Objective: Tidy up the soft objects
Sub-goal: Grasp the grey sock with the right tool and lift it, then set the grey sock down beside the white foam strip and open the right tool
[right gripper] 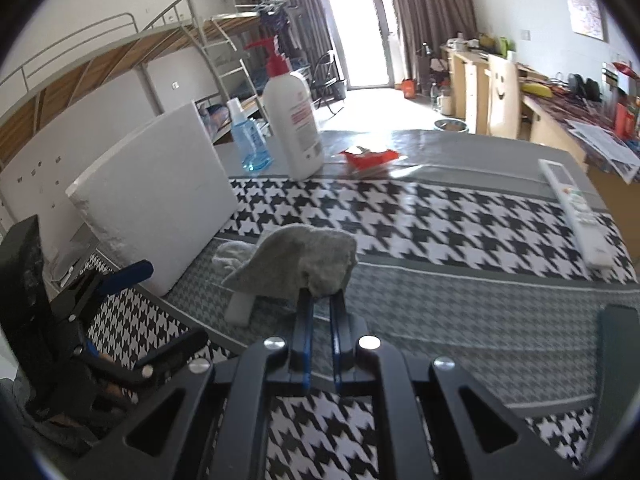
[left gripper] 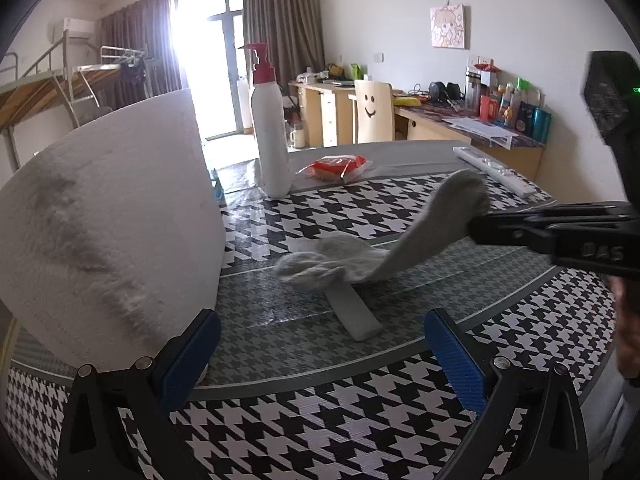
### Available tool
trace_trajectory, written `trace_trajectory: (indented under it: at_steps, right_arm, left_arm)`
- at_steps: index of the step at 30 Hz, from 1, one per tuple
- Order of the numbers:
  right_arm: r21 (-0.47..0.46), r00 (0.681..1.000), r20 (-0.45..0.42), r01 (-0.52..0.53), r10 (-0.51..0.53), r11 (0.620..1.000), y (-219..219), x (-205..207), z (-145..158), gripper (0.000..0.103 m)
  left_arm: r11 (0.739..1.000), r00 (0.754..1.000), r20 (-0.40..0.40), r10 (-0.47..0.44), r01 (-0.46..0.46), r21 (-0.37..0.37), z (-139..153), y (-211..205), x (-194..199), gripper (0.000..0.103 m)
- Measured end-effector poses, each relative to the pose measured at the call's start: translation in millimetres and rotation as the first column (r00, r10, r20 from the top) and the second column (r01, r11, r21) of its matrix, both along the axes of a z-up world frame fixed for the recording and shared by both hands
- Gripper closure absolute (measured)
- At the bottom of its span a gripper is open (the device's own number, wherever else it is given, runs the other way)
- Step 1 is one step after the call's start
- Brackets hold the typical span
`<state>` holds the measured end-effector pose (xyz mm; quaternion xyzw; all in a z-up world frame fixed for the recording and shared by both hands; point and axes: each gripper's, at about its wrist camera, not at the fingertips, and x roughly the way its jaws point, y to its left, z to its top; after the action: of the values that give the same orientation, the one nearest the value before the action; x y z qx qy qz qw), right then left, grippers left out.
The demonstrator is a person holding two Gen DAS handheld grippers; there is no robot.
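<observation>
A grey sock [left gripper: 424, 224] [right gripper: 296, 260] is lifted at one end off the houndstooth tablecloth [left gripper: 340, 420]. My right gripper [right gripper: 322, 300] is shut on that end; it enters the left wrist view from the right [left gripper: 476, 228]. The sock's other end lies bunched on the cloth with a second pale sock [left gripper: 312, 268] [right gripper: 234, 254]. A grey flat piece [left gripper: 354, 314] [right gripper: 240, 308] lies under them. My left gripper [left gripper: 320, 356] is open and empty, just in front of the pile; it shows at the left in the right wrist view [right gripper: 160, 300].
A white foam block [left gripper: 108, 220] [right gripper: 160, 196] stands close on the left. Behind are a white pump bottle [left gripper: 270, 128] [right gripper: 294, 120], a blue spray bottle [right gripper: 248, 140], a red packet [left gripper: 340, 166] [right gripper: 372, 158] and a white remote [left gripper: 496, 170] [right gripper: 576, 212].
</observation>
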<state>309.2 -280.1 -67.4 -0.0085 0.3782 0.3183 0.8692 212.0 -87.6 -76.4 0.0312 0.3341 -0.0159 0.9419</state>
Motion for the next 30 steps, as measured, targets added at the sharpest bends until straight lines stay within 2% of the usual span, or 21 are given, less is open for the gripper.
trace_trajectory:
  at_steps: [6,11,12,14,15,16,17,24,27,30]
  right_arm:
    - [0.011,0.998,0.028,0.059,-0.059,0.998,-27.2,-6.9,7.7,0.093]
    - [-0.016,0.991,0.058,0.124,-0.123,0.992,-37.4,-7.2,9.2,0.092]
    - [-0.02,0.991,0.049,0.125,-0.124,0.992,-36.6,-5.6,6.7,0.089]
    - [-0.033,0.991,0.041,0.126,-0.124,0.992,-34.0,-2.1,1.8,0.069]
    - [-0.039,0.991,0.047,0.126,-0.125,0.991,-32.4,-1.8,0.3,0.05]
    - [-0.043,0.99,0.061,0.129,-0.126,0.991,-30.6,-2.1,-0.1,0.036]
    - [-0.042,0.989,0.076,0.131,-0.128,0.991,-29.6,-3.4,-0.3,0.034]
    - [-0.029,0.992,0.06,0.111,-0.109,0.993,-28.2,-3.6,-8.7,0.033]
    - [-0.024,0.993,0.051,0.111,-0.11,0.994,-28.6,-4.4,-12.2,0.033]
    - [-0.012,0.993,0.049,0.106,-0.105,0.994,-29.0,-5.3,-13.3,0.033]
  left_arm:
    - [1.0,1.0,-0.017,0.02,-0.02,0.005,-1.1,-4.8,10.8,0.001]
    - [0.999,0.998,-0.033,0.045,-0.045,0.0,-0.9,-7.4,21.9,0.003]
    - [0.999,0.998,-0.035,0.051,-0.051,0.001,-1.3,-7.6,23.3,0.005]
    - [0.998,0.997,-0.051,0.059,-0.059,0.003,-2.6,-8.9,28.8,0.009]
    - [0.998,0.996,-0.06,0.064,-0.064,-0.001,-3.7,-9.1,31.6,0.013]
    - [0.998,0.995,-0.072,0.067,-0.067,-0.002,-5.2,-9.6,34.2,0.016]
    - [0.998,0.994,-0.082,0.068,-0.068,-0.003,-6.2,-10.6,36.9,0.017]
    - [0.997,0.989,-0.125,0.076,-0.076,0.0,-10.9,-17.2,50.6,0.032]
    - [0.997,0.987,-0.14,0.073,-0.074,0.001,-12.9,-20.0,55.2,0.032]
    - [0.996,0.984,-0.153,0.089,-0.088,0.012,-16.2,-20.7,58.2,0.038]
